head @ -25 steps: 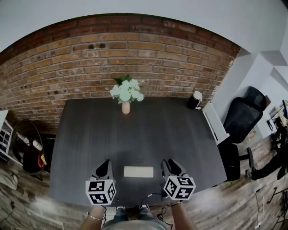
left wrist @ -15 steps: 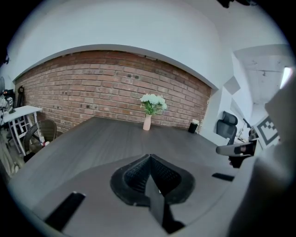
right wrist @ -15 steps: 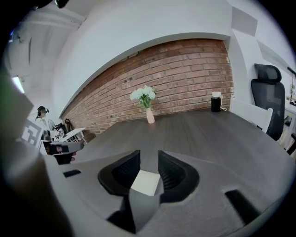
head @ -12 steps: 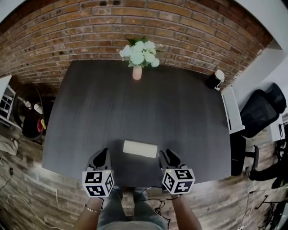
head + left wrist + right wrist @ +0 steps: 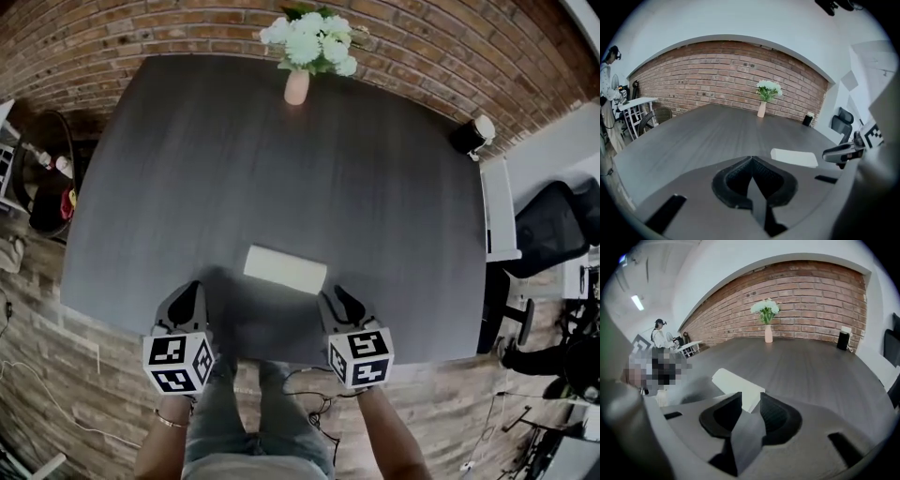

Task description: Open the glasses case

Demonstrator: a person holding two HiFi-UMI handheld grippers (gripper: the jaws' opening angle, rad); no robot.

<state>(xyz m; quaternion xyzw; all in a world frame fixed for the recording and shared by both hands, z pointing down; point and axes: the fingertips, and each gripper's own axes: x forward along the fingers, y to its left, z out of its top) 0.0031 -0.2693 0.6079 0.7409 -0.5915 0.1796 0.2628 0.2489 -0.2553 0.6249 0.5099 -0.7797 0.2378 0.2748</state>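
Head view: a pale, flat, round-cornered glasses case (image 5: 285, 269) lies closed at 6 o'clock on a dark, wood-grained tabletop (image 5: 281, 159). The left gripper (image 5: 187, 292) is near it at the case's 8 o'clock, and the right gripper (image 5: 336, 302) is just beside it at 4 o'clock. Only the left gripper view shows its ribbed black jaws meeting tip to tip. The right gripper view shows jaws parted and empty, with the case's smooth corner visible beyond the gap.

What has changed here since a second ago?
Both the left gripper and the right gripper have sunk toward the table, either side of the glasses case; the head view has tipped further down. Nothing was gripped or released. The case lies closed in the same spot.
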